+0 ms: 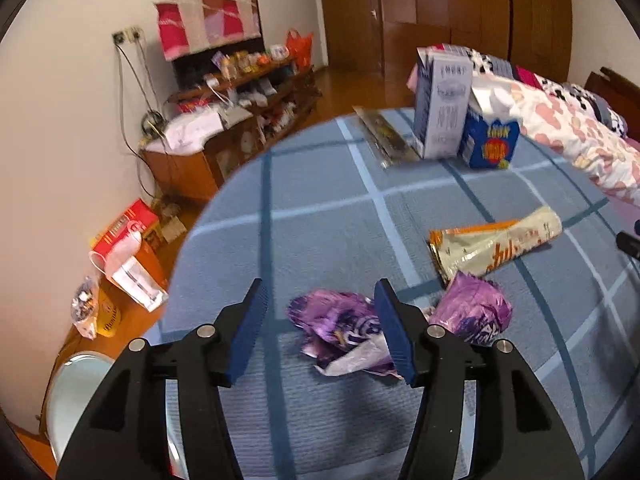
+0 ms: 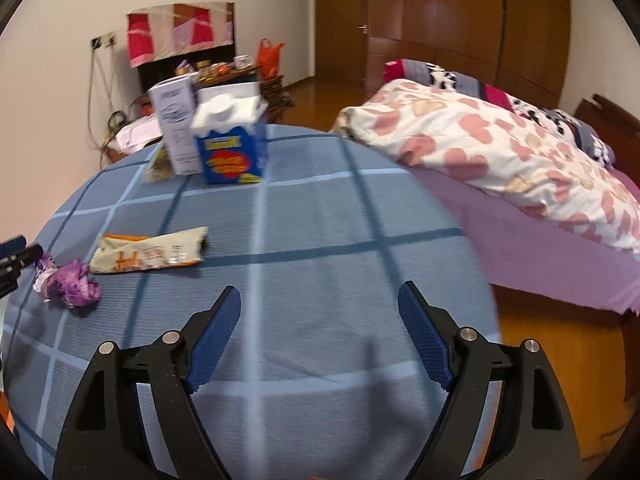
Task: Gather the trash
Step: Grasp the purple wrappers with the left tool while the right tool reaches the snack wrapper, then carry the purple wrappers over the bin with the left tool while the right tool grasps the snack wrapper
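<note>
left gripper [image 1: 322, 330]: jaws partly apart, over desk; purple wrapper lies between pads, against the right-hand pad, left-hand pad clear of it; not clamped
right gripper [image 2: 320, 338]: jaws wide, nothing between pads, only cloth below
purple wrapper [image 1: 340, 332]: crumpled foil on cloth, partly between left gripper pads
second purple wrapper [image 1: 474, 308]: crumpled ball, just right of the first, beyond the right-hand pad; whether the two touch cannot be told
snack wrapper [image 1: 494, 242]: long cream and orange pack, flat on cloth, just behind the purple ones
blue carton [image 1: 490, 140]: upright at far side of desk, white top
white carton [image 1: 440, 106]: upright, taller, touching blue carton on its left
clear pack [image 1: 384, 138]: flat, left of white carton, near far edge
desk [image 1: 320, 200]: round, blue checked cloth
bed [image 2: 520, 168]: right of desk, heart-print quilt on purple sheet
shelf [image 1: 240, 108]: low wooden unit by wall, cluttered
stool [image 1: 76, 396]: pale round seat, lower left, beside desk
floor: wood
</note>
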Motion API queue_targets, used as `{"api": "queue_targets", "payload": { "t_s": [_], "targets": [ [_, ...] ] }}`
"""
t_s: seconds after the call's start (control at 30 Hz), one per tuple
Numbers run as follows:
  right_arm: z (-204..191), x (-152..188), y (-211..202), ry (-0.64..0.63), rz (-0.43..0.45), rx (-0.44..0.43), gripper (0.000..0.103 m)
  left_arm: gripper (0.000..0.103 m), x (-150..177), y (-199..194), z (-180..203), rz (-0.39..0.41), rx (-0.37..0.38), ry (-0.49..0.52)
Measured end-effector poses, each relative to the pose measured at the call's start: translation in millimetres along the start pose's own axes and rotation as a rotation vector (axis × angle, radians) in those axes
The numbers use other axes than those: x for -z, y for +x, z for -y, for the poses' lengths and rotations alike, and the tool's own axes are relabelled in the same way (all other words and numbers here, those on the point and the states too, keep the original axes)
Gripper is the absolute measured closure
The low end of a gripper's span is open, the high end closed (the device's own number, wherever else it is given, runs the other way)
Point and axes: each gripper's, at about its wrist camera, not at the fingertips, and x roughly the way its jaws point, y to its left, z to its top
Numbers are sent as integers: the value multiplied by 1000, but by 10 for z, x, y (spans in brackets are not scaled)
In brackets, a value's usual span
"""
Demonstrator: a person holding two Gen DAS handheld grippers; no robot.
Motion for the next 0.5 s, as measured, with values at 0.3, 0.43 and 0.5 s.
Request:
{"api": "queue_targets", "payload": {
  "t_s": [0.3, 0.43, 0.5],
  "targets": [
    [83, 40, 103, -7, -35, -2, 23, 90, 87, 37, 46, -24, 7, 35],
    [-108, -132, 146, -39, -28, -18, 23, 91, 72, -176, -127, 13, -24, 13],
    [-281, -246, 191, -71, -23, -25, 23, 91, 67, -309, -260, 36, -29, -17]
  ]
}}
